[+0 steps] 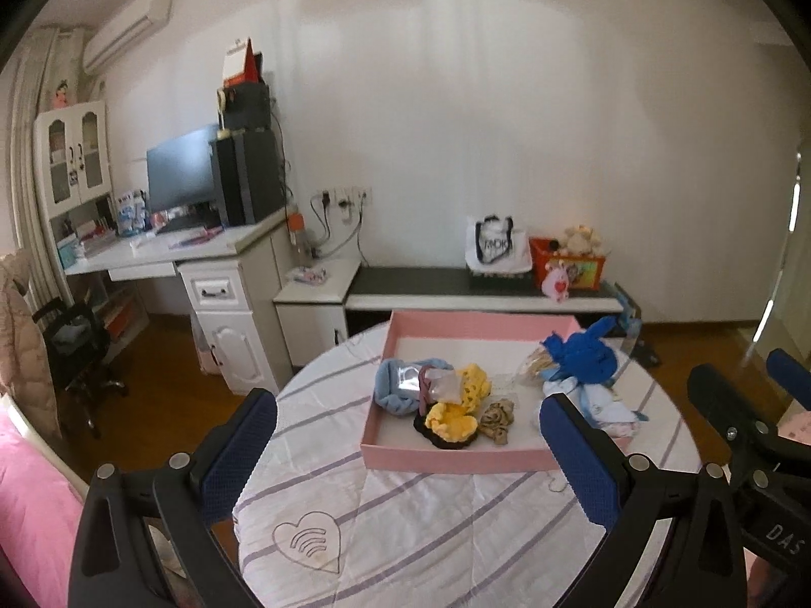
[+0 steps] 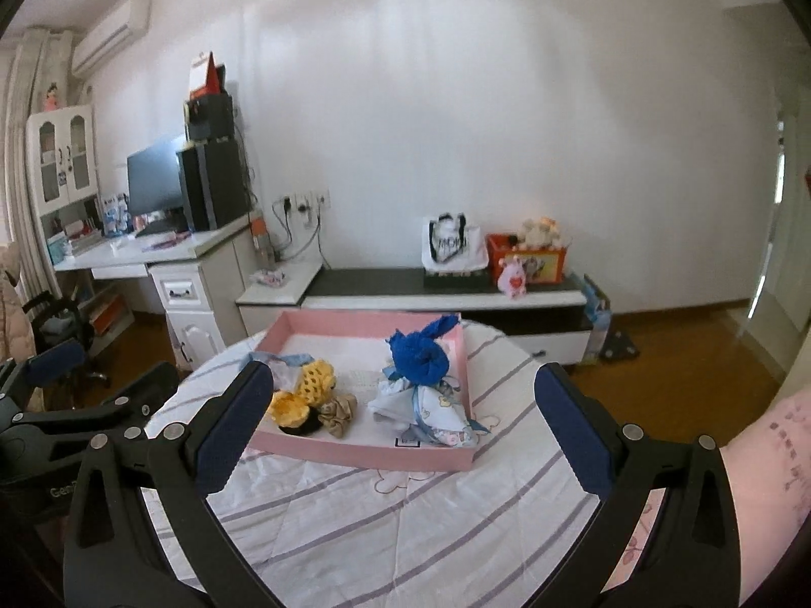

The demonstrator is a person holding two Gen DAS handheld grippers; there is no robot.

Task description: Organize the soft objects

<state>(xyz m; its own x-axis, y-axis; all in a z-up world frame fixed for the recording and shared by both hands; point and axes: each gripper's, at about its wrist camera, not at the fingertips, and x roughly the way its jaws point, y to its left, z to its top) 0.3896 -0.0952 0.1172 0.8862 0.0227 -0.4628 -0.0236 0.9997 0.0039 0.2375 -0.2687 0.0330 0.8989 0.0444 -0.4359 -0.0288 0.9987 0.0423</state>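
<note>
1. Both grippers, left gripper [image 1: 408, 448] and right gripper [image 2: 403, 433], hang spread wide and empty above the striped table [image 2: 355, 522]; nothing is gripped.
2. Soft objects sit gathered in the pink tray [image 2: 365, 456], a sensible collecting spot; the blue plush [image 2: 420, 357] rests by its right wall.

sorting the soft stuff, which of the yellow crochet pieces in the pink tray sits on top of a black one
The nearer yellow crochet piece, at the tray's front edge beside the beige scrunchie. The farther yellow piece sits behind it, with no black showing under it.
</note>
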